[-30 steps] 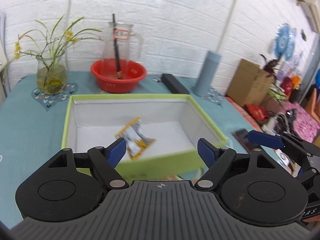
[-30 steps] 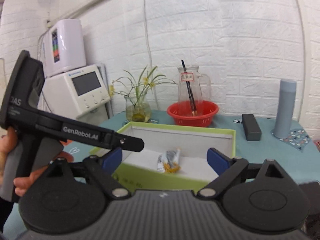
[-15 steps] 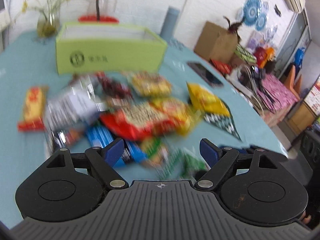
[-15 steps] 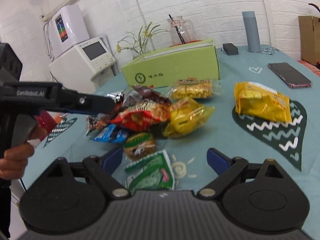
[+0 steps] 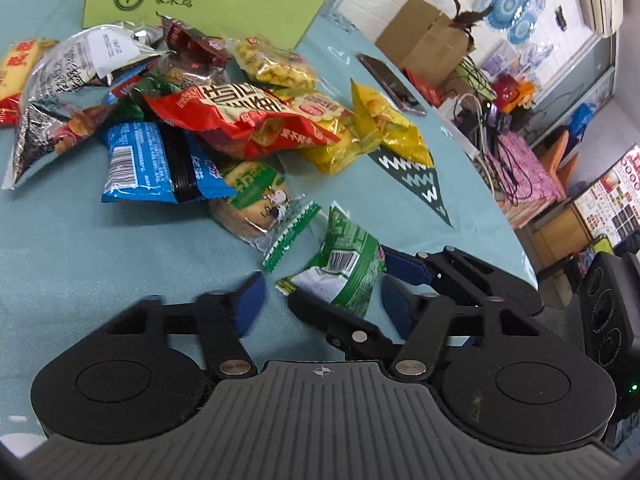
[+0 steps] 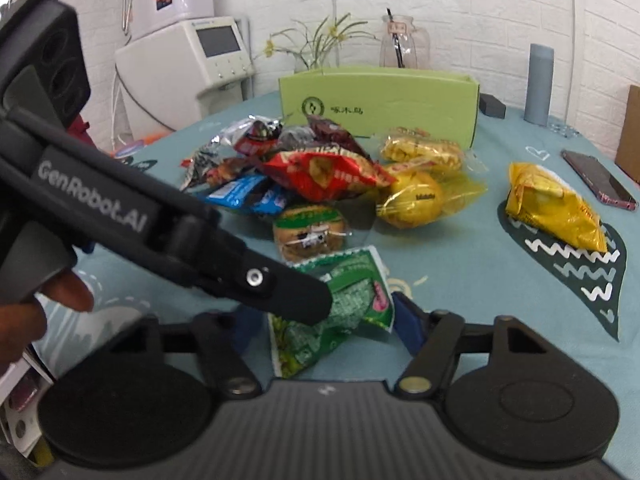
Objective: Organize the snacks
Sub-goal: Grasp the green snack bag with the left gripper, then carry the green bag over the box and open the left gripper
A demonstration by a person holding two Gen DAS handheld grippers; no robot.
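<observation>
Right wrist view: you've swung from green box (image 6: 378, 100) down to pile — both hand-held grippers released, right hand-held gripper (image 6: 326, 326) straddling green packet (image 6: 340, 304) — next pick.

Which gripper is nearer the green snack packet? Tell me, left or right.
Right. The right gripper straddles the green snack packet, which lies deep between its open jaws. The left gripper sits to the side, only its tips at the packet.

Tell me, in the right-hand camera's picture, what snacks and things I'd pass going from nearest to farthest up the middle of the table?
Green snack packet → round biscuit in a green wrapper → red chip bag → light green box → glass pitcher.
</observation>
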